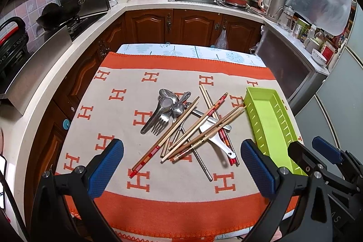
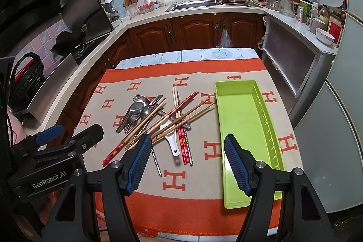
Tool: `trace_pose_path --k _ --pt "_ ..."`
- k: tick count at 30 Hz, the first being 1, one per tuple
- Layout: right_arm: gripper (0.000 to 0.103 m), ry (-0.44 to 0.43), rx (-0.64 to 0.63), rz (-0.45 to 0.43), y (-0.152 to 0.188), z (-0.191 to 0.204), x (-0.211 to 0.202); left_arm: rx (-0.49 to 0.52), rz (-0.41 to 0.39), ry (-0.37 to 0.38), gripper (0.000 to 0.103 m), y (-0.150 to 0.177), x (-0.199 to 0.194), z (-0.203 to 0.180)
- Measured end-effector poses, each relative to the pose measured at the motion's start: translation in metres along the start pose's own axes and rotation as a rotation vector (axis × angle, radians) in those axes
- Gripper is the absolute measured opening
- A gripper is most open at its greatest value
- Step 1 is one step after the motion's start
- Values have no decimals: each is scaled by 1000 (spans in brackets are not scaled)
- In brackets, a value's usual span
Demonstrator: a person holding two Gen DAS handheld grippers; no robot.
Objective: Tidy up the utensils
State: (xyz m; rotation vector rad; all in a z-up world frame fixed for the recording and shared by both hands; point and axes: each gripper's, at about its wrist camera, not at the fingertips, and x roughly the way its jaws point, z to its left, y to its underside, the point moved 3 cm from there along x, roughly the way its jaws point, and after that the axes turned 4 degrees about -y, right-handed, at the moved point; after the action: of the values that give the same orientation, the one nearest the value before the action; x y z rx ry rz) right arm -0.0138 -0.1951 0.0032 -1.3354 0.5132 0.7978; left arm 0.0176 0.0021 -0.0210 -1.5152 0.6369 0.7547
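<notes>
Nothing sorted yet: green tray (image 2: pixel 240 119) bare inside, long axis running away from the cameras, parked on the orange-and-grey cloth (image 2: pixel 192 183).

Utensil pile (image 1: pixel 183 124) just left of the tray, all tangled. Wooden chopsticks (image 1: pixel 204 135) fanned diagonally, tips nearly touching the tray's left wall. Red-patterned chopsticks (image 2: pixel 183 146) and a white spoon (image 2: pixel 172 142) at the pile's near side, beside the tray. Metal spoons and forks (image 1: pixel 163 110) bunched at the pile's far-left side, well away from the tray. One metal chopstick (image 2: pixel 156 160) poking toward the near edge of the cloth.

Left gripper (image 1: pixel 181 169) wide open, nothing held, hovering short of the pile with the pile dead ahead between the pads. Right gripper (image 2: pixel 188 165) also spread wide and empty, straddling the gap between pile and tray, right pad (image 2: pixel 236 165) over the tray's near-left rim.

Likely call: right side nearer the tray and the red chopsticks, left side nearer the forks. Sticks lying slantwise across both grippers' closing line, so some wrist turn probably needed. Plenty of open cloth on the pile's near and left sides; tight only where stick tips meet the tray wall. Crossed sticks likely to drag neighbours along.
</notes>
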Motion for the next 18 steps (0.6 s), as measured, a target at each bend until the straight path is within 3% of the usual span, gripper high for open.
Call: trace_pose_path --k 18 --pt "68 4 -2 1 0 3 1 -1 4 0 102 -1 0 4"
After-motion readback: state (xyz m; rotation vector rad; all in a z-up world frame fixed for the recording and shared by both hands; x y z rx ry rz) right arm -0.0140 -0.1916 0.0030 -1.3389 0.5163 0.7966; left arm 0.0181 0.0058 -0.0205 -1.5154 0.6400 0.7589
